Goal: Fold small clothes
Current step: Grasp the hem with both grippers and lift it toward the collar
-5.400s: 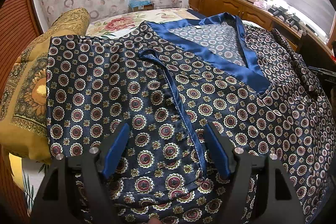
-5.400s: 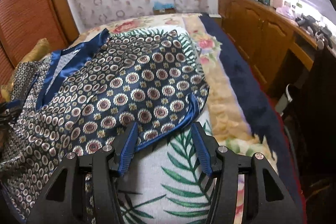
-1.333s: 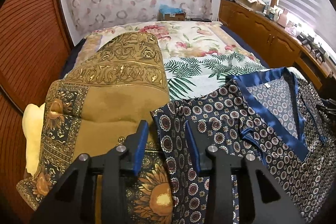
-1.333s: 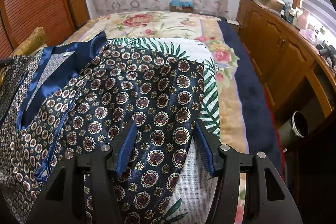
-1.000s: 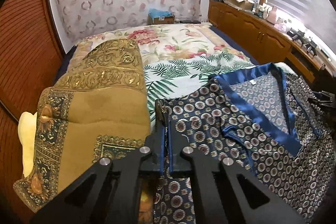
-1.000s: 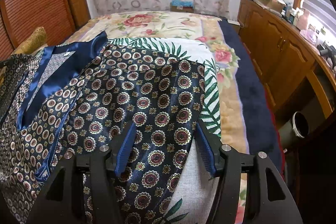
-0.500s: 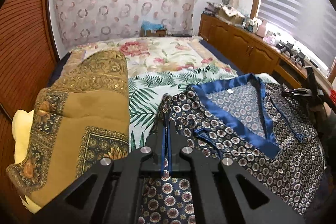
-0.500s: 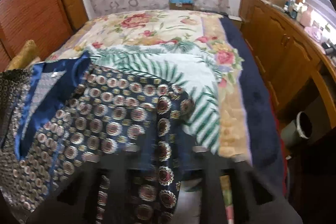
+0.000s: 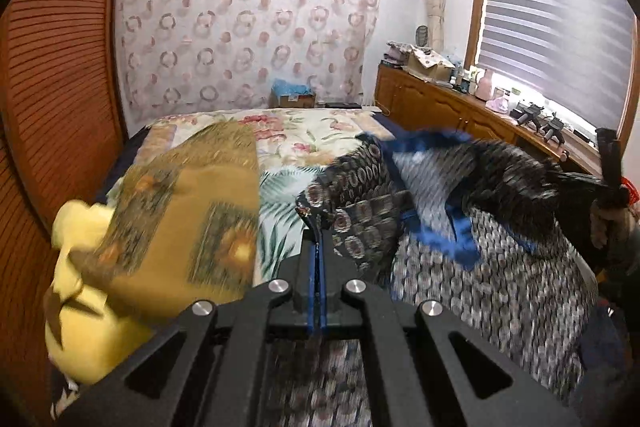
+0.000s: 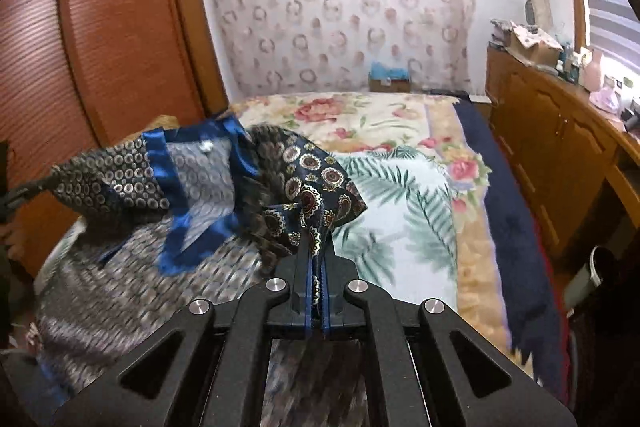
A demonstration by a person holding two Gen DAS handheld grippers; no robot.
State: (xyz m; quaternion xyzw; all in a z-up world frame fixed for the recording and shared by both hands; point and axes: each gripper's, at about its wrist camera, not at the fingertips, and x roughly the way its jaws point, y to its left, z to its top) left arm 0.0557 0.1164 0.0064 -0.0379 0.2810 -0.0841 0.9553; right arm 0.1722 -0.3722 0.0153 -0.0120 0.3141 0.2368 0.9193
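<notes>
The navy satin pyjama top [image 9: 472,227], printed with round medallions and edged in a bright blue collar band [image 10: 160,163], hangs in the air above the floral bedspread [image 10: 400,211], stretched between the 2 grippers with its lower part draping down toward the bed. It looks thin, light and slick, the sort of fabric that sags at once and could slide out of a weak pinch, so the shoulder corners or the hem corners, where seams give some bulk, seem the best places to grip.

The left gripper [image 9: 316,247] has its 2 blue pads pressed together on a bunched corner of the top at 1 side. The right gripper [image 10: 316,247] is likewise clamped on a gathered fold at the other side, cloth visibly sandwiched between its pads. In the left view the right gripper appears at the far right edge, with part of a hand [image 9: 608,227] on it.

Beside the garment on the left lies a mustard patterned blanket [image 9: 180,211]. A wooden cabinet [image 10: 552,147] runs along the bed's right.
</notes>
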